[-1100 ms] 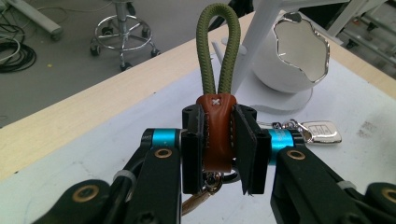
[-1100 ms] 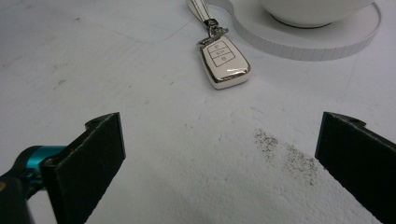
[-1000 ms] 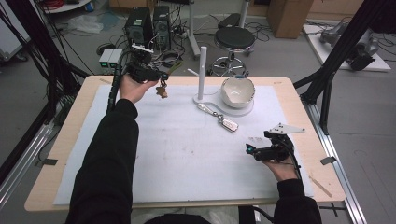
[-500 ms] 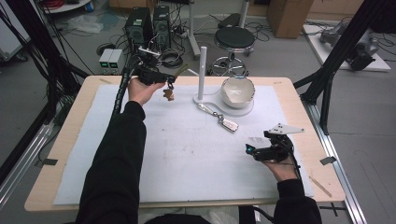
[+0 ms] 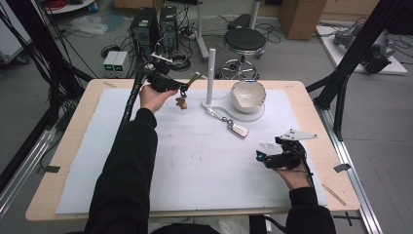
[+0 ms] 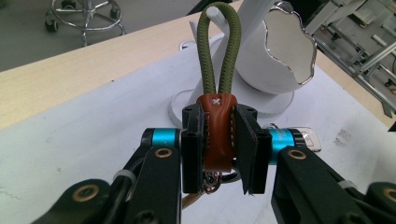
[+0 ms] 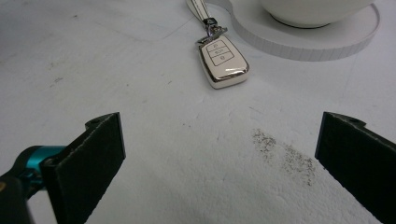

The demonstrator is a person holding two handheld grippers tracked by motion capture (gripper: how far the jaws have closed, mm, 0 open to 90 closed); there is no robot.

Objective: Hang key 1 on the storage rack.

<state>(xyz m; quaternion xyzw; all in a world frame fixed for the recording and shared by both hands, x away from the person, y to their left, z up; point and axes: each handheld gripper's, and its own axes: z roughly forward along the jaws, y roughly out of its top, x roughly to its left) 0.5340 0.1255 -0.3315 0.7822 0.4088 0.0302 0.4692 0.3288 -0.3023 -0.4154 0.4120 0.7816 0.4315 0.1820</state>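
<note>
Your right gripper rests near you on the table, jaws spread wide and empty. Farther out, your left gripper clamps the keychain's leather tab — keep the olive loop upright, thread it squarely over the white post.

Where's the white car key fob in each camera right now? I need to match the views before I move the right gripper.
High view: the white key fob lies on the white mat, right of centre, just in front of the white bowl.
Left gripper view: a sliver of it peeks out at right, behind the jaws.
Right gripper view: top centre, ahead of the open jaws.
Shared landmark: the bowl's round white stand base.
</note>
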